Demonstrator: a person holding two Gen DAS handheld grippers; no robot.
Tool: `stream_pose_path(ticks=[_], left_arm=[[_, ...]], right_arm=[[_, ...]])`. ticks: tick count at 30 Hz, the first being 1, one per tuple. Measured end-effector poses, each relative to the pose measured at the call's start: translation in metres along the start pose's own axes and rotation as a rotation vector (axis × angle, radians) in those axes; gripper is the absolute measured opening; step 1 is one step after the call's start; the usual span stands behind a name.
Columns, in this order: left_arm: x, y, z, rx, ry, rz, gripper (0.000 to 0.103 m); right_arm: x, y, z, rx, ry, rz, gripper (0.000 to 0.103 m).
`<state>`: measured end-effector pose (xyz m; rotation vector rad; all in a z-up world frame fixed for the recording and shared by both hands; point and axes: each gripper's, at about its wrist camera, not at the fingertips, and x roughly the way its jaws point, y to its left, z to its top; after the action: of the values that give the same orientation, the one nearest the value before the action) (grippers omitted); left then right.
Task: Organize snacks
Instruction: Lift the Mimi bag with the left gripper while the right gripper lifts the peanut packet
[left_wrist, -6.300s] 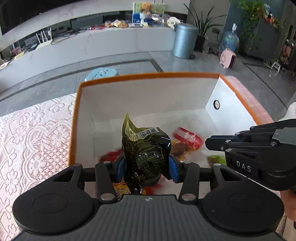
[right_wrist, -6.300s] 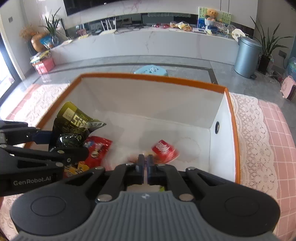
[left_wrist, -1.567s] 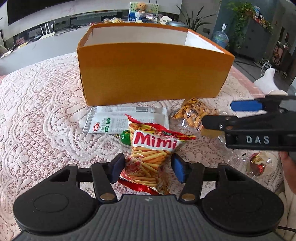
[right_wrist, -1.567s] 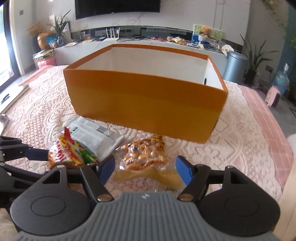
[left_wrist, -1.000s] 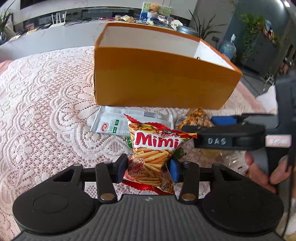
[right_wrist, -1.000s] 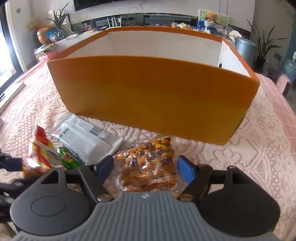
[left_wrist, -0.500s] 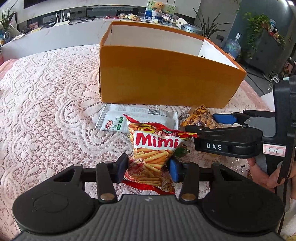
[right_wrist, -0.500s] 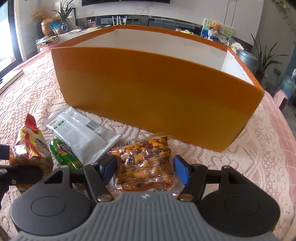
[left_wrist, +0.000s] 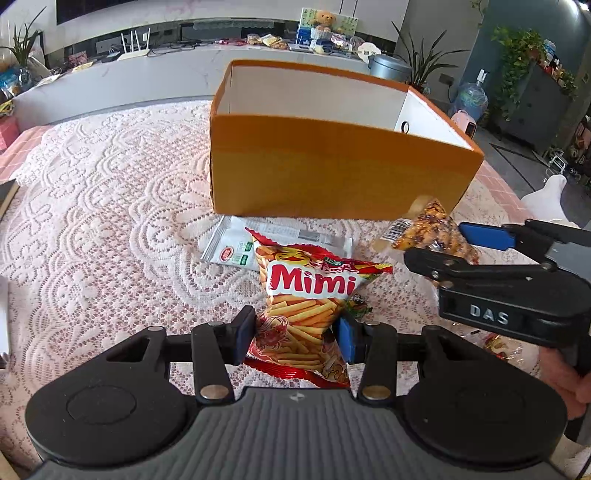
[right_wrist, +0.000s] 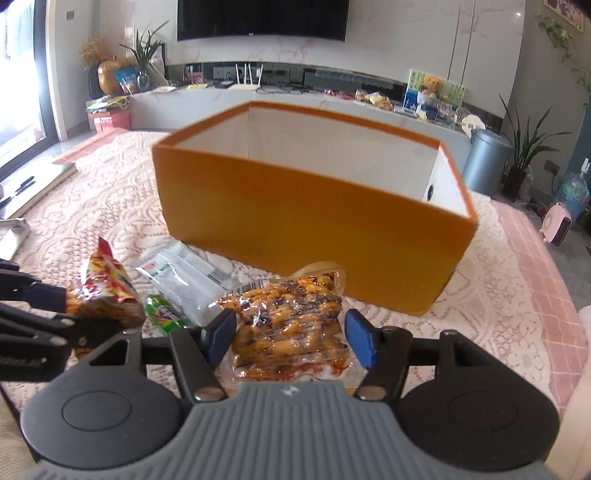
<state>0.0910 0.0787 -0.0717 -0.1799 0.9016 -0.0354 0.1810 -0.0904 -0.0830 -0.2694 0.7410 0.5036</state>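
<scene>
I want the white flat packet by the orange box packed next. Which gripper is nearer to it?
Left. The left gripper, clamped on the red Mimi bag, sits just in front of the white flat packet; the right gripper, around the clear nut pack, is off to its side.

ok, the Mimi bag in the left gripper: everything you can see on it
The Mimi bag is a small glossy red foil packet printed with fries and white "Mimi" lettering, crimped along its top edge. It stands nearly upright, raised off the lace tablecloth, pinched at mid-body between the blue pads of the left gripper. It looks puffed and undamaged. Behind it lies a white packet.

Orange box wall (right_wrist: 310, 218) ahead; open top.
</scene>
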Motion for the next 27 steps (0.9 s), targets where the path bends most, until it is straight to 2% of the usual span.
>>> stream_pose_path(ticks=[6,12,23,24,26,27], left_arm=[[-0.019,-0.01,0.01,0.022,-0.047,-0.002,0.051],[-0.036,-0.019,0.034,0.05,-0.104,-0.007,0.051],[-0.04,-0.042,0.074,0.125,-0.191,-0.03,0.051],[-0.039,-0.043,0.078,0.125,-0.192,-0.029,0.051],[-0.035,-0.044,0.088,0.12,-0.196,-0.025,0.051],[-0.033,-0.044,0.091,0.116,-0.2,-0.026,0.051]], right_arm=[[-0.034,-0.004,0.005,0.025,-0.043,0.025,0.061],[-0.065,-0.012,0.016,0.028,-0.099,0.023,0.059],[-0.088,-0.039,0.056,0.054,-0.17,0.001,0.057],[-0.088,-0.041,0.06,0.055,-0.177,-0.003,0.049],[-0.086,-0.047,0.068,0.061,-0.18,-0.013,0.041],[-0.084,-0.05,0.072,0.07,-0.184,-0.014,0.011]])
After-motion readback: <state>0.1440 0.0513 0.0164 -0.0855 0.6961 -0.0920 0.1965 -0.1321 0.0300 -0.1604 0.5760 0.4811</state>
